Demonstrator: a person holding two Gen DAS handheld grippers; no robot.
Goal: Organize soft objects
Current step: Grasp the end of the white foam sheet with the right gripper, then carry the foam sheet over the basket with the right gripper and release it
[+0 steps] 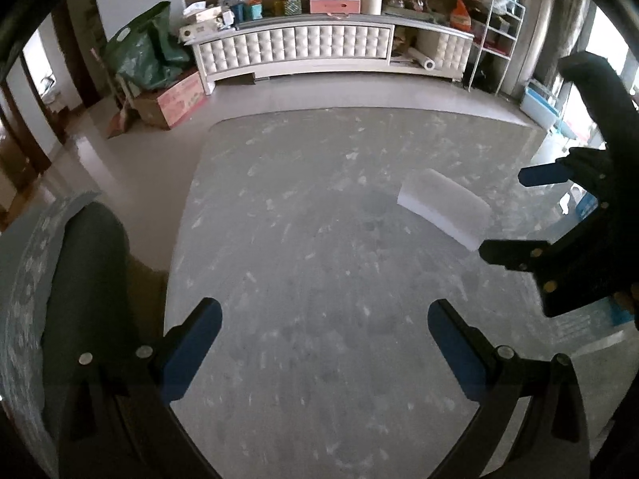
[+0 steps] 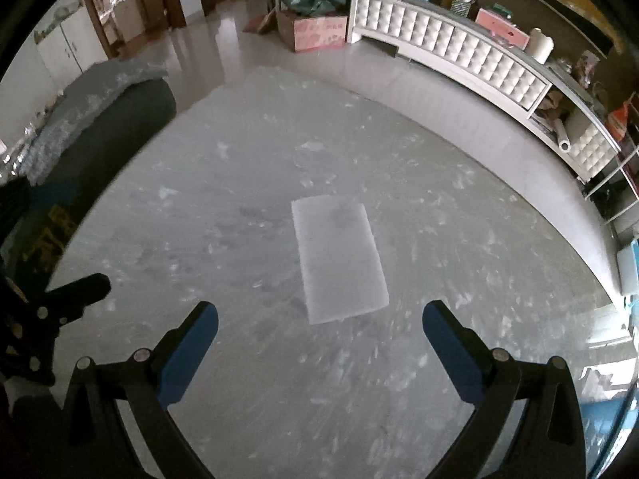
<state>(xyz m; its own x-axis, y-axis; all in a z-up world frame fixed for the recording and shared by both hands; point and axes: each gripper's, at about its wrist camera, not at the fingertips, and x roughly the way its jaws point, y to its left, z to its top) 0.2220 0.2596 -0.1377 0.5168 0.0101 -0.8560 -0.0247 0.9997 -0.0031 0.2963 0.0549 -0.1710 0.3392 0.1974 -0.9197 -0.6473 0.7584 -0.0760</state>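
A flat white rectangular foam pad point(image 2: 339, 257) lies on the grey marbled table point(image 2: 239, 219). It also shows in the left wrist view point(image 1: 443, 207), to the right of centre. My right gripper point(image 2: 319, 321) is open and empty, just short of the pad's near edge. In the left wrist view the right gripper point(image 1: 515, 215) comes in from the right edge, next to the pad. My left gripper point(image 1: 324, 325) is open and empty over bare table, well left of the pad. In the right wrist view only part of it point(image 2: 72, 291) shows at the left edge.
A dark cushion with a grey cloth over it point(image 2: 104, 119) sits at the table's left edge, also in the left wrist view point(image 1: 80, 279). Beyond the table are a white tufted cabinet point(image 1: 295, 48), a cardboard box point(image 1: 175, 99) and a green bag point(image 1: 143, 48).
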